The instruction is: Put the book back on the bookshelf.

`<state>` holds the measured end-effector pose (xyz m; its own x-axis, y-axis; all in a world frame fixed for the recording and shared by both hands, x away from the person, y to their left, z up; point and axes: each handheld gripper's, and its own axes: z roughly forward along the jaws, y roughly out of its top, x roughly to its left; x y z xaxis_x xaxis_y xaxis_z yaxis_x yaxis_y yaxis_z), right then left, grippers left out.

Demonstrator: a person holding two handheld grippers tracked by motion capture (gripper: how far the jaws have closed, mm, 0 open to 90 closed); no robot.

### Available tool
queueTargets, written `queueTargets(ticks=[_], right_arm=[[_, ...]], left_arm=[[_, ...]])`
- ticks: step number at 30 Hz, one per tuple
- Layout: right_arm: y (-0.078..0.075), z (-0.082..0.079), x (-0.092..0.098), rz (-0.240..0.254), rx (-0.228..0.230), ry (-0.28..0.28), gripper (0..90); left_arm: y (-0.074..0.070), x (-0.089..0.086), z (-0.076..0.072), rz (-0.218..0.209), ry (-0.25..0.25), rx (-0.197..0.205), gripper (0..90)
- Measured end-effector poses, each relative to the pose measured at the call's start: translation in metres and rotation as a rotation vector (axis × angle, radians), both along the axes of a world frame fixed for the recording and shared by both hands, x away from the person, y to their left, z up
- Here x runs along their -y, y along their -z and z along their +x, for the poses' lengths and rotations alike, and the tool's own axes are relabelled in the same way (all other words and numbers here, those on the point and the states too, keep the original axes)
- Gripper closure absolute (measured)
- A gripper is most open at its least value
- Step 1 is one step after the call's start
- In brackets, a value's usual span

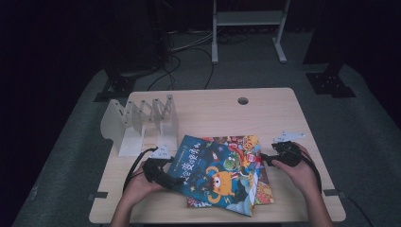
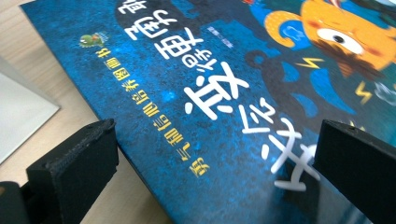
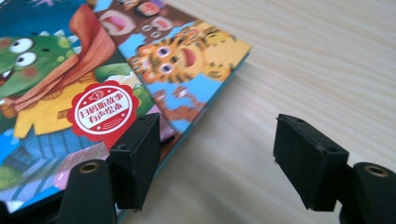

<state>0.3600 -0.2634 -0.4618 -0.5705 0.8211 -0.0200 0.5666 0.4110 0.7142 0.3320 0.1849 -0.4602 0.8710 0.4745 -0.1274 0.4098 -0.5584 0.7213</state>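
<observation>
The left hand-held gripper [image 1: 171,182] was seen with its jaws spread wide, one on either side of the near-left edge of a dark blue picture book [image 1: 215,176], the pads apart from the cover and nothing clamped. The right hand-held gripper [image 1: 265,159] was likewise unclenched: one jaw rested over the right edge of a second, orange-and-yellow picture book [image 1: 261,184], the other stood over bare wood, and nothing was pinched between them. The blue book lay askew on top of the second book, both flat near the front middle of the light wooden table [image 1: 279,113]. A white accordion-style book rack [image 1: 142,124] stood at the table's back left, just beyond the left hand. A slip was judged likely: if either gripper were closed on the thin edge without a jaw getting underneath, the cover alone could be pinched and bent, or the upper book pushed sideways off the lower one.
</observation>
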Motion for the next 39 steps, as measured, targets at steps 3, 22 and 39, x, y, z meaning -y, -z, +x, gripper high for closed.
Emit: queueTargets(ticks=[3, 22, 39], right_arm=[[0.002, 0.008, 0.003, 0.021, 0.003, 0.027, 31.9], [-0.002, -0.023, 0.007, 0.113, -0.043, -0.011, 30.0], [0.003, -0.021, -0.004, 0.155, -0.078, -0.050, 31.7]], left_arm=[[0.000, 0.002, -0.001, -0.002, 0.011, -0.002, 0.0], [0.004, 0.035, -0.013, -0.006, 0.140, -0.030, 0.0], [0.001, -0.001, -0.004, -0.011, -0.002, -0.007, 0.0]])
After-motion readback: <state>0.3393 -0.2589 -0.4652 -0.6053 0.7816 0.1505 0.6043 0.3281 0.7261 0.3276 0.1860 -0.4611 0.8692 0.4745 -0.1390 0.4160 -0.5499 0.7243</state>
